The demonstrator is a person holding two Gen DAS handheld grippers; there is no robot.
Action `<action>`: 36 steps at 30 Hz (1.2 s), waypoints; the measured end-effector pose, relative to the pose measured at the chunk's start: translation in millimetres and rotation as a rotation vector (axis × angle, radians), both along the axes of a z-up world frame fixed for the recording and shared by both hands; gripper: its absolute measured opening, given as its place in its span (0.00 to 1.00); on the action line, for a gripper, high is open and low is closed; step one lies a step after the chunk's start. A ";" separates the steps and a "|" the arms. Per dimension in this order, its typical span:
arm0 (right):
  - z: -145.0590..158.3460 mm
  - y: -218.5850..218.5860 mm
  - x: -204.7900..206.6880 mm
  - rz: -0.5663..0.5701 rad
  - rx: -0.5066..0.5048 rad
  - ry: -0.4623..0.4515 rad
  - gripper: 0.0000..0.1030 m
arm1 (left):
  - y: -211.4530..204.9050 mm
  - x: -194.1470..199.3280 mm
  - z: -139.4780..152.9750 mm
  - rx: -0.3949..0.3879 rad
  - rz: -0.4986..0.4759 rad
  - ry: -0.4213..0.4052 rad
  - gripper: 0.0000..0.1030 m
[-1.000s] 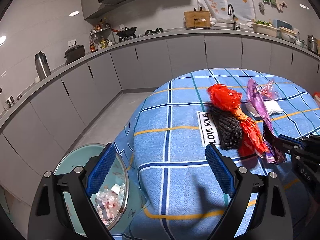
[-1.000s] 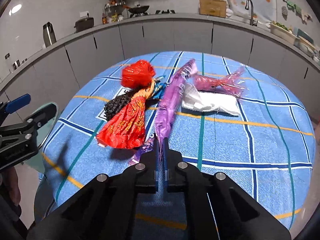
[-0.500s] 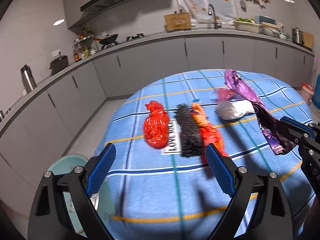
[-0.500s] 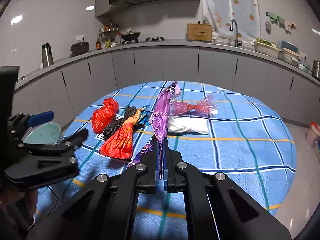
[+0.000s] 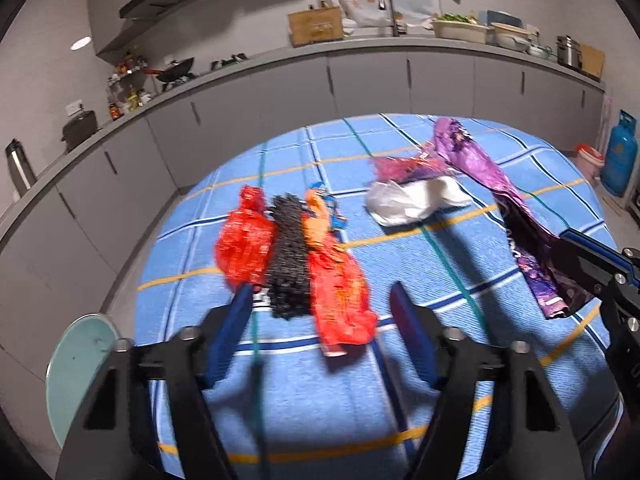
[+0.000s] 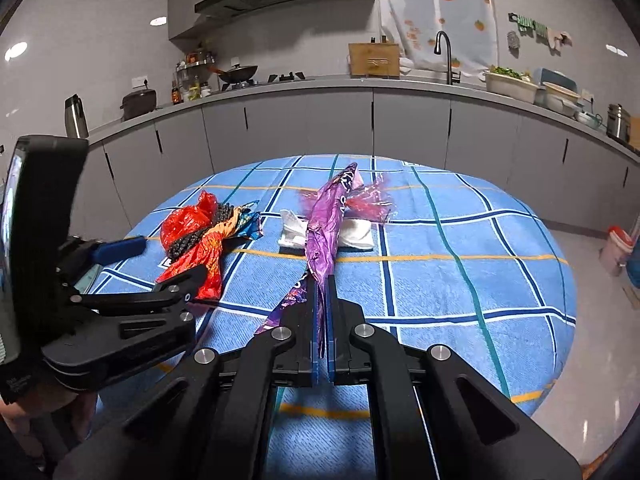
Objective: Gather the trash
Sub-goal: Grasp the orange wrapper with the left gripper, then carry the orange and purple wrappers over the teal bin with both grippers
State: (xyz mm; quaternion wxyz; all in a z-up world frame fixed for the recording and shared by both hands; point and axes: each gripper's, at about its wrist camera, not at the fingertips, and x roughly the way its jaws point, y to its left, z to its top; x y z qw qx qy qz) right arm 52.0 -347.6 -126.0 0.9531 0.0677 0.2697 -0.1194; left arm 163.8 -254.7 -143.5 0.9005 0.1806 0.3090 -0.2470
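Covering the round table (image 6: 500,280), a blue checked cloth, with most of the trash not yet collected. Lying near the cloth's left edge, a tight cluster: a red plastic bag (image 5: 244,240), a black mesh scrap (image 5: 290,252) touching it, an orange-red wrapper (image 5: 340,292) touching that, and a small blue wrapper (image 6: 250,226) at the cluster's far end. Resting toward the table's middle, a crumpled white bag (image 5: 408,200) with a pink cellophane wrapper (image 5: 400,166) just behind it, toward the far edge. Lifted clear of the cloth, a long purple wrapper (image 6: 324,232), pinched at its lower end by the right gripper (image 6: 323,312), jaws pressed together on the foil. Hovering over the near left part of the table, the left gripper (image 5: 322,328), jaws closing with nothing pressed between the pads yet, the orange-red wrapper and mesh scrap lying ahead of the gap. Showing below the table's left edge, part of a pale green bin (image 5: 80,364), contents not visible here. Judging from this: one piece in hand, none of the six others picked up, so early to midway at best.
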 end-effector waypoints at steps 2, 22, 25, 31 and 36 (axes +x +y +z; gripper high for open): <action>-1.6 -0.9 -0.4 -0.004 0.002 -0.001 0.04 | -5.6 -0.8 -4.7 0.000 -0.024 0.031 0.38; 28.6 22.0 -22.4 0.005 -0.039 -0.099 0.04 | 44.0 -43.5 50.6 -0.104 -0.036 -0.083 0.05; 32.8 30.4 -21.5 0.030 -0.044 -0.111 0.04 | 58.7 -46.7 54.2 -0.109 -0.012 -0.090 0.05; 41.3 45.4 -18.9 0.072 -0.043 -0.130 0.04 | 86.2 -51.8 59.2 -0.115 0.034 -0.100 0.05; 47.7 59.0 -14.3 0.117 -0.037 -0.142 0.04 | 105.2 -54.5 61.7 -0.112 0.072 -0.099 0.05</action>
